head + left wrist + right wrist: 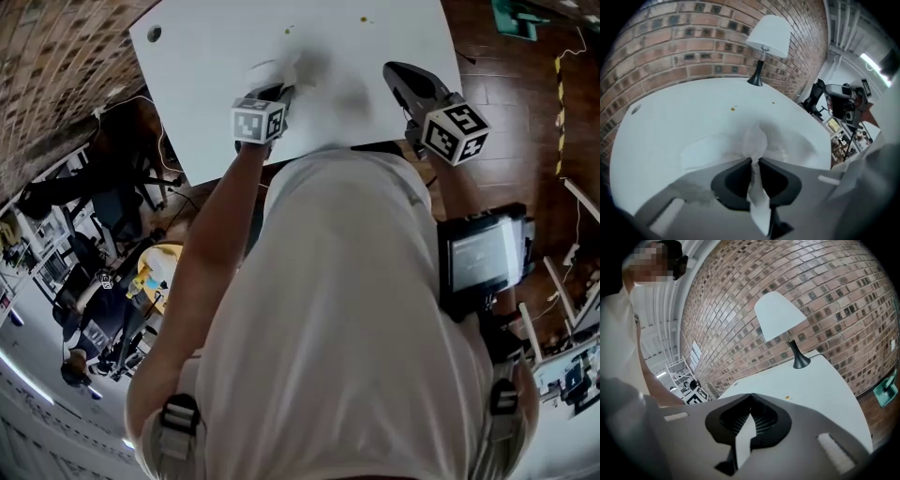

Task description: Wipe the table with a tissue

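A crumpled white tissue is pinched between the jaws of my left gripper, and its free end spreads out on the white table. In the head view the left gripper points steeply down at the tissue near the table's front middle. Small yellowish specks lie farther out on the tabletop. My right gripper hovers over the table to the right, apart from the tissue. Its tips meet, with nothing between them.
A white-shaded lamp on a black stem stands at the table's far corner by the brick wall. A cable hole sits in the table's left corner. Wooden floor lies to the right.
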Motion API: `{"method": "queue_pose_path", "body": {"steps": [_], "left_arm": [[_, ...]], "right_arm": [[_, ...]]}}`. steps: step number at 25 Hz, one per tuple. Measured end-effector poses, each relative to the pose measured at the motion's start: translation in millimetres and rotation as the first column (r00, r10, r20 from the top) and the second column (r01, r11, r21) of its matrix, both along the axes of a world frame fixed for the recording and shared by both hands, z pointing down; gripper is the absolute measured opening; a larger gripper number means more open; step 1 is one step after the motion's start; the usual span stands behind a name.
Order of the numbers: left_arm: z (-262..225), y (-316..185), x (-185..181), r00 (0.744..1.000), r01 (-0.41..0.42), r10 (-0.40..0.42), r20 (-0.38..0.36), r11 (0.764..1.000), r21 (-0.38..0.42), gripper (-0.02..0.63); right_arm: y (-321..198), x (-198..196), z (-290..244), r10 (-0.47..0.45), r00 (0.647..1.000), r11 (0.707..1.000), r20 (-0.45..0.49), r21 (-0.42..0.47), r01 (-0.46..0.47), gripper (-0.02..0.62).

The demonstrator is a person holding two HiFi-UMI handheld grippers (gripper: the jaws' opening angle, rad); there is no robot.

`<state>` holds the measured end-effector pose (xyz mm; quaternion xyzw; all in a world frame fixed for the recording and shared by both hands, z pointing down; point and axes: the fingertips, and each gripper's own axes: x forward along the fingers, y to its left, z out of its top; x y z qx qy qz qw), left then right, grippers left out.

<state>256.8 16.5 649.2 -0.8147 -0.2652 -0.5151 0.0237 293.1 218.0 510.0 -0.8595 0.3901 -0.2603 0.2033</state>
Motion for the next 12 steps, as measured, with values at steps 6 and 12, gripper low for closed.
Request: {"method": "queue_pose_path", "body": {"steps": [6,12], "left_arm": [[-1.1,-15.7,22.1,0.994,0.093,-0.091,-0.056,0.995,0.042,0.038],[0.4,53.2,36.9,0.995,-0.029,0.031,-0.094,0.999,0.021,0.038]], "right_arm": [[-0.7,-3.2,2.4,0.001,1.0,1.0,0.005,-0.007,-0.001,0.008],[7.1,-9.2,0.6,0.014,1.0,1.0,0.007,-0.016,-0.014,0.008]]}}
